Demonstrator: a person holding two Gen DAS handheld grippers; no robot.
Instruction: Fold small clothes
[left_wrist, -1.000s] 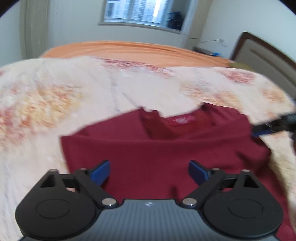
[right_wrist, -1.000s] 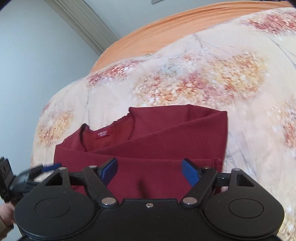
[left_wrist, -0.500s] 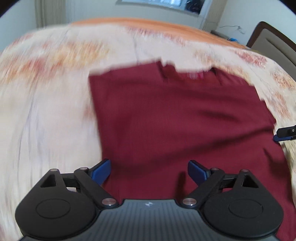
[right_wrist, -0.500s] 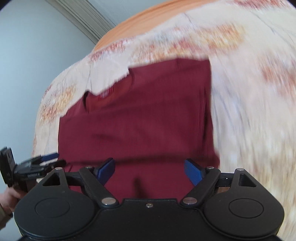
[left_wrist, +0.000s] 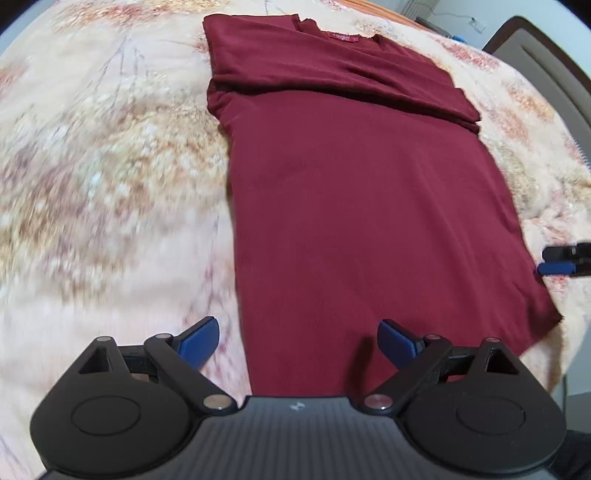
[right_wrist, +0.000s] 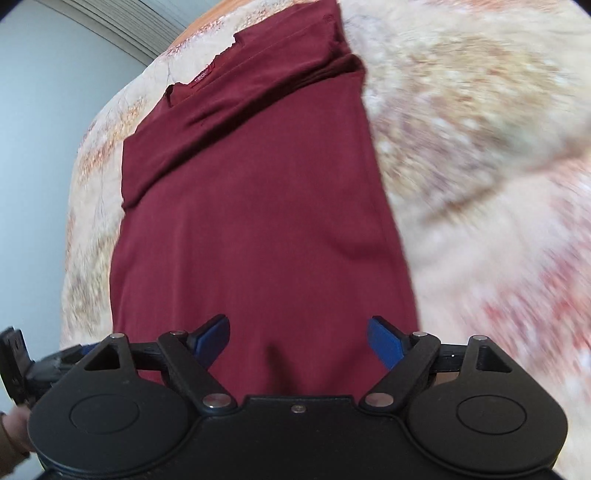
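Observation:
A dark red shirt (left_wrist: 369, 192) lies flat on a floral blanket (left_wrist: 92, 166), sleeves folded in across the chest near the collar with its red label (left_wrist: 345, 37). My left gripper (left_wrist: 299, 341) hovers open over the shirt's near left hem, nothing between its blue pads. In the right wrist view the same shirt (right_wrist: 258, 221) runs away from me, and my right gripper (right_wrist: 299, 341) stands open over its near right hem, empty. The right gripper's blue tip (left_wrist: 554, 267) shows at the left view's right edge; the left gripper (right_wrist: 55, 363) shows at the right view's lower left.
The blanket (right_wrist: 480, 166) covers a bed, with an orange sheet beyond it. A dark headboard (left_wrist: 546, 55) stands at the upper right of the left wrist view. A pale wall (right_wrist: 44, 110) lies to the left of the bed. A hand (right_wrist: 14, 424) holds the left gripper.
Both grippers have drawn back from the collar end along the shirt to its hem end. Much more of the shirt's body now shows. Both stayed open and empty.

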